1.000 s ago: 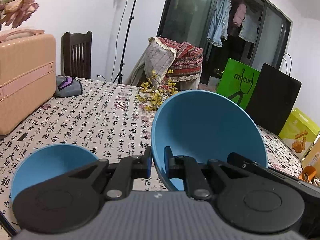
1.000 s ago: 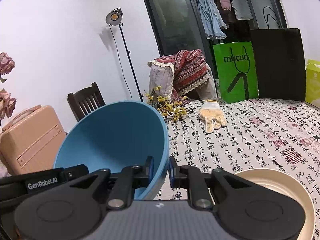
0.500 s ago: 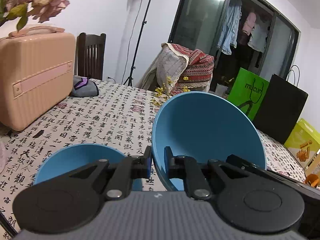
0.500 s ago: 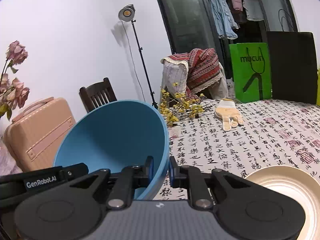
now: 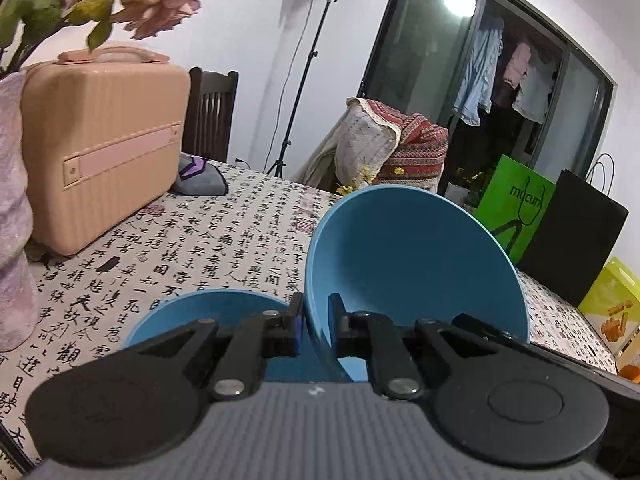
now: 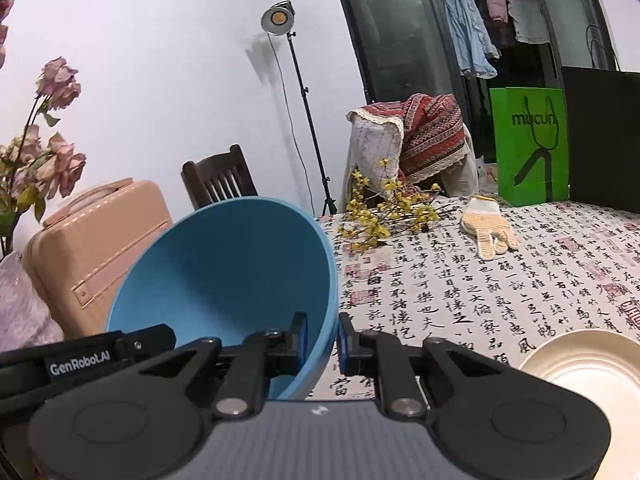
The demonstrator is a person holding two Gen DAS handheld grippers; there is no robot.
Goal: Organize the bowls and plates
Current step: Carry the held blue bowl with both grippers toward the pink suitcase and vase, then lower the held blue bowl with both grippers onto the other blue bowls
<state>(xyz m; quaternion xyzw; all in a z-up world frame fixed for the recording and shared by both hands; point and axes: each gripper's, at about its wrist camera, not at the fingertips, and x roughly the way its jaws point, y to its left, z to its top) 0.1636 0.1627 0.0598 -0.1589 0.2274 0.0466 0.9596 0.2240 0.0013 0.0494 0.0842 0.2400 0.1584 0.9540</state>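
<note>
Two tongs: I am pinching one large blue bowl [image 5: 416, 264] by opposite rim edges, left tongs [image 5: 314, 330] and right tongs [image 6: 322, 340], tilted above the desk [image 5: 224, 236].
Change: I am carrying it toward the smaller blue bowl [image 5: 208, 316], which is now nearer; nesting seems next.
Hidden: the smaller bowl's near rim; cream plate [image 6: 584, 364] is cut off.

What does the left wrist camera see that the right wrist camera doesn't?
Only the left wrist view: a second blue bowl on the table and a grey pouch.
Only the right wrist view: a cream plate, a glove and the whole yellow flower sprig.
Both: the big blue bowl, held by the left gripper and right gripper, the pink suitcase and green bag.
</note>
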